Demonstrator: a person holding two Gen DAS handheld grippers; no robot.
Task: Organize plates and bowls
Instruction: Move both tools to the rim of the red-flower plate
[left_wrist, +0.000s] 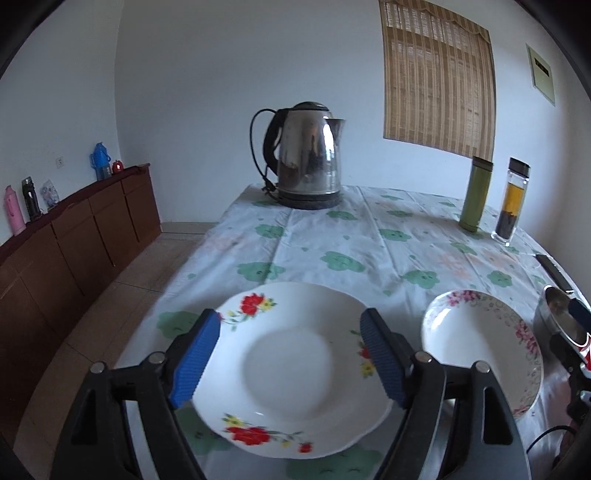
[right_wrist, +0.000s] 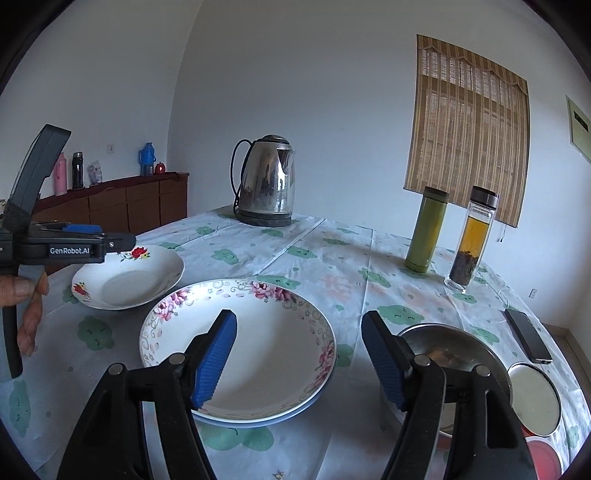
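We see a big table (right_wrist: 325, 258) with a cloth of green flowers. At its far end stands a shiny kettle (right_wrist: 266, 181). Near us lie two plates, side by side but not touching. The plate with red flowers (left_wrist: 291, 369) is on the left. The plate with pink flowers (right_wrist: 240, 350) is on the right, and it sits on top of a blue plate (right_wrist: 258, 421). A metal bowl (right_wrist: 458, 350) sits just right of them. Our left tongs (left_wrist: 290, 356) hang over the red-flower plate, wide open and holding nothing. Our right tongs (right_wrist: 299, 358) hang over the pink-flower plate, open and empty too. A green flask (right_wrist: 424, 229) and a tea bottle (right_wrist: 469, 240) stand far back.
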